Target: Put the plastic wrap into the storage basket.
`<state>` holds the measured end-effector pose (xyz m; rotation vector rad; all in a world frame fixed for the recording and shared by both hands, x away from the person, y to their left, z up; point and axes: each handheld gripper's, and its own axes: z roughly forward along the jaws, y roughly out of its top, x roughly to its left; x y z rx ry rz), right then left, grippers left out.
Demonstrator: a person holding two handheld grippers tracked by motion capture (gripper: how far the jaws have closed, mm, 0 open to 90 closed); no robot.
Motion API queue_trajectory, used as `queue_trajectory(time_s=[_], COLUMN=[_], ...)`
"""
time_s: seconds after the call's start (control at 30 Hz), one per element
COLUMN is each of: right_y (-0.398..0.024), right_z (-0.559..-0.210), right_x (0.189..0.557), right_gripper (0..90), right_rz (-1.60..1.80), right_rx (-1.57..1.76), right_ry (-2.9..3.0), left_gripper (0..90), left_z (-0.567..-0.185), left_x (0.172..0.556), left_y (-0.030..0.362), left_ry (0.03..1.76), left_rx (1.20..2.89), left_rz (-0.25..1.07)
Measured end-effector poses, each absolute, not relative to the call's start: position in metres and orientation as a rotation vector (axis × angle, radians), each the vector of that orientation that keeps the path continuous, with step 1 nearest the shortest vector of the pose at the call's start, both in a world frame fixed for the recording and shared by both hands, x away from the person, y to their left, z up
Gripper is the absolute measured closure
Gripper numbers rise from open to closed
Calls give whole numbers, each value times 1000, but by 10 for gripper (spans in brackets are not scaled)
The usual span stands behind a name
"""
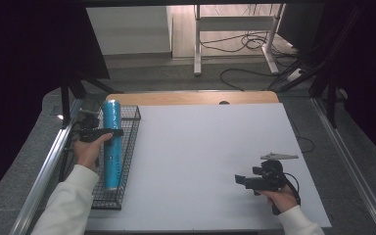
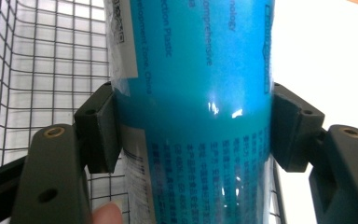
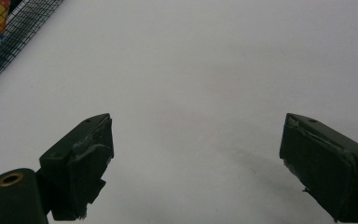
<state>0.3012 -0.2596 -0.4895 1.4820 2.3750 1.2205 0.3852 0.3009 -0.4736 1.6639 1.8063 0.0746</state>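
A long blue cylinder (image 1: 111, 164) wrapped in glossy printed film lies lengthwise in a black wire basket (image 1: 133, 128) at the table's left side. My left gripper (image 1: 110, 131) reaches across its upper half, shut on it. In the left gripper view the two pads (image 2: 100, 126) press against both sides of the blue cylinder (image 2: 196, 70), with the basket's mesh (image 2: 42, 70) behind it. My right gripper (image 1: 240, 179) hovers low over the white tabletop (image 1: 200, 147) at the front right. Its jaws stand wide apart with nothing between them, as the right gripper view (image 3: 196, 140) shows.
The basket's edge (image 3: 9, 32) and a colourful label sit in the top left corner of the right gripper view. A wooden strip (image 1: 191, 98) borders the table's far edge. Metal rails (image 1: 44, 171) run along both sides, with cables and a frame on the floor beyond.
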Motion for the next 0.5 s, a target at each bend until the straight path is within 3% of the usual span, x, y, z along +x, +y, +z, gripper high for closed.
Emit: queue_trajectory(time_s=[0.2, 0.5], right_y=[-258, -258], right_z=[-490, -490], right_x=[301, 300], right_gripper=[103, 101], right_rz=[1214, 1218], right_rx=[1479, 1462], right_ry=[2378, 2380], left_gripper=[226, 183], left_z=[-470, -447], left_x=[380, 345], left_y=[300, 275], left_ry=[1774, 1523], left_rx=[1679, 1812], left_rz=[123, 254])
